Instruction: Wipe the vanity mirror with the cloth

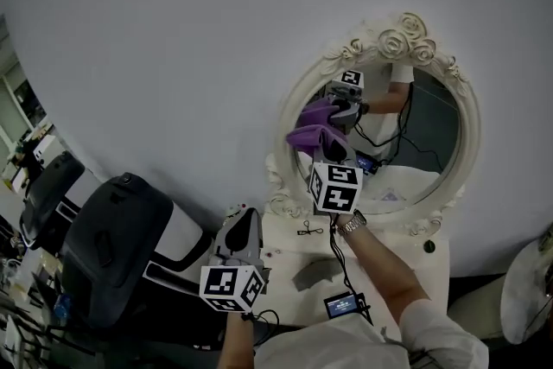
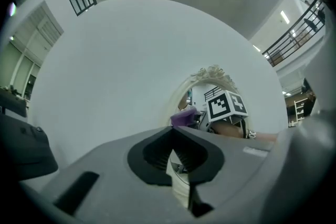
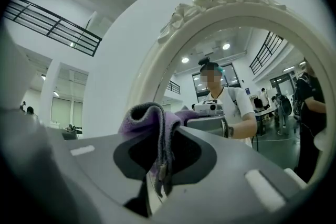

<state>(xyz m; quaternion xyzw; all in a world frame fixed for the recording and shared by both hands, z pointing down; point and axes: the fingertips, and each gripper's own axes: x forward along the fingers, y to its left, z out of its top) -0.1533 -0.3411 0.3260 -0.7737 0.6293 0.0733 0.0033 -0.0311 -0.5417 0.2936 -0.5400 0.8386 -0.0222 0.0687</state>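
An oval vanity mirror point(image 1: 428, 147) in an ornate white frame stands on a small white table point(image 1: 432, 259) against the wall. My right gripper point(image 1: 324, 144) is shut on a purple cloth point(image 1: 309, 136), which presses against the left part of the glass; its reflection shows just above. In the right gripper view the cloth point(image 3: 152, 126) is pinched between the jaws, right at the mirror point(image 3: 247, 86). My left gripper point(image 1: 246, 225) hangs low at the table's left edge, shut with nothing in it. From there the mirror point(image 2: 210, 81) and cloth point(image 2: 184, 117) appear ahead.
A black and white office chair point(image 1: 112, 246) stands left of the table. On the tabletop lie a small black device with a screen point(image 1: 344, 304), cables and a grey object point(image 1: 315, 274). A round white stool point(image 1: 527, 289) is at the far right.
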